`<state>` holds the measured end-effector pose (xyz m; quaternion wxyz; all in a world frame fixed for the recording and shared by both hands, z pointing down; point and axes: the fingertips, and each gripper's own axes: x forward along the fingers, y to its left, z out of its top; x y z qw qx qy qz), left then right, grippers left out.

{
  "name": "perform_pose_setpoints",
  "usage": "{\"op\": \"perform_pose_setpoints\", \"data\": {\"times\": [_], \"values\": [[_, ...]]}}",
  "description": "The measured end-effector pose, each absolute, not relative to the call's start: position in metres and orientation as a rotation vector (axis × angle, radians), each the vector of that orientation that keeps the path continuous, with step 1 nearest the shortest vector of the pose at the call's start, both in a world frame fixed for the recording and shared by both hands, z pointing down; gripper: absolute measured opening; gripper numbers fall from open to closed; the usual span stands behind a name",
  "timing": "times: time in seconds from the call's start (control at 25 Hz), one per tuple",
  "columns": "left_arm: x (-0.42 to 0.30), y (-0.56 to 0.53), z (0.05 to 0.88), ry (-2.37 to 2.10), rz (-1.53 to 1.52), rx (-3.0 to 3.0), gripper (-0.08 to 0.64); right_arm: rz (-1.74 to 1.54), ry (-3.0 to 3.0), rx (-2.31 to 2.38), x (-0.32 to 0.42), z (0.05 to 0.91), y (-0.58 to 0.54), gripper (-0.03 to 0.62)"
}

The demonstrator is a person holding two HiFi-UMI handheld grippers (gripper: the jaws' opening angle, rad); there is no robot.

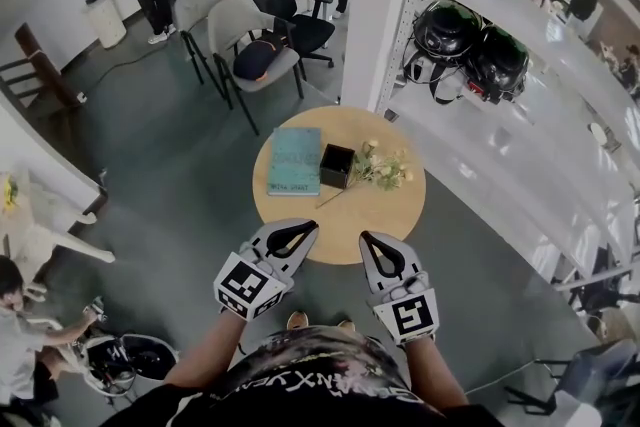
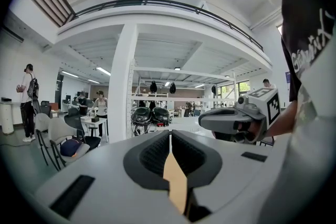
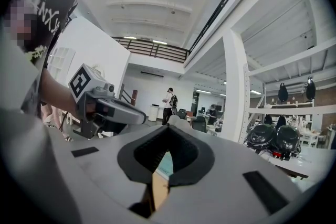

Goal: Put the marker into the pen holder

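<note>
Left hand-held gripper and right hand-held gripper were closed, empty, above round worktop edge. Black pen holder stood just beside teal book; cover print too small to read.

The left claw has its jaws pressed together, empty (a tan sliver of counter shows below); the right claw hovers beside it.
</note>
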<state>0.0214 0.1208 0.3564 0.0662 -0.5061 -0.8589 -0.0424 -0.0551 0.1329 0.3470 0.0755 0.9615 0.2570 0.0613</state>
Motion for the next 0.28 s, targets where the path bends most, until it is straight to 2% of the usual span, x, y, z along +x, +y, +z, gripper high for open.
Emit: {"op": "perform_pose_setpoints", "data": {"times": [0.28], "values": [[0.0280, 0.1194, 0.3563, -2.584, -0.125, -1.536, 0.031, 0.186, 0.772, 2.874, -0.0535, 0.3459, 0.1323, -0.001]]}}
